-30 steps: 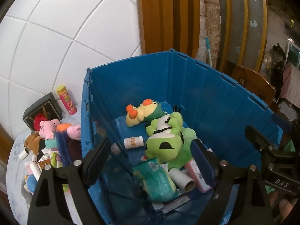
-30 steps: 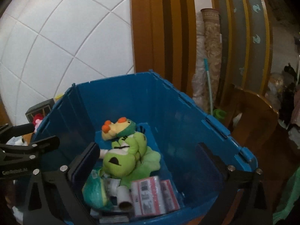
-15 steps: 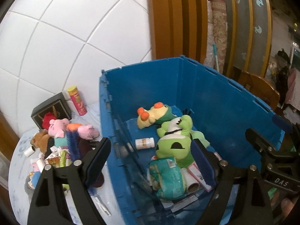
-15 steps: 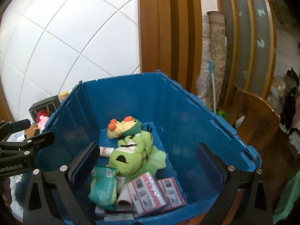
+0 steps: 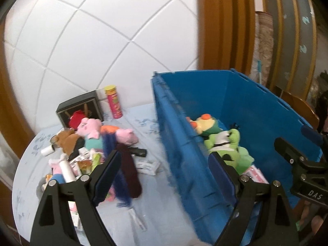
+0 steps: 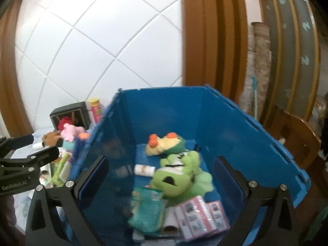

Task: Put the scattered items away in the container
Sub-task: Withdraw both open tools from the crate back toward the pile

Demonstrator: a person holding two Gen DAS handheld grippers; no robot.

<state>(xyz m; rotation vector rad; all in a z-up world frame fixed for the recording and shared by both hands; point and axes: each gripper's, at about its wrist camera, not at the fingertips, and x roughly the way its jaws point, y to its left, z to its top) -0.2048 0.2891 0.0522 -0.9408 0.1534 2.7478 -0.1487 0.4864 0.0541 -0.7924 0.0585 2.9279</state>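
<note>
A: Where are the tools?
B: Left tool (image 5: 164,164) gapes wide, empty, straddling the blue plastic crate (image 5: 184,149) wall; right tool (image 6: 160,170) wide over it.
A: The scattered plush toys (image 5: 92,131)?
B: Heaped on the desk (image 5: 149,123) beside it

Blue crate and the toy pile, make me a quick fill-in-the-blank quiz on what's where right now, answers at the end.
1. The green plush lies inside the ____ crate.
2. The pink plush pig lies ____ the crate, on the table.
3. The yellow-lidded tube stands ____ beside the black box.
4. The left gripper and right gripper both hold ____.

Answers: blue; outside; upright; nothing
</note>
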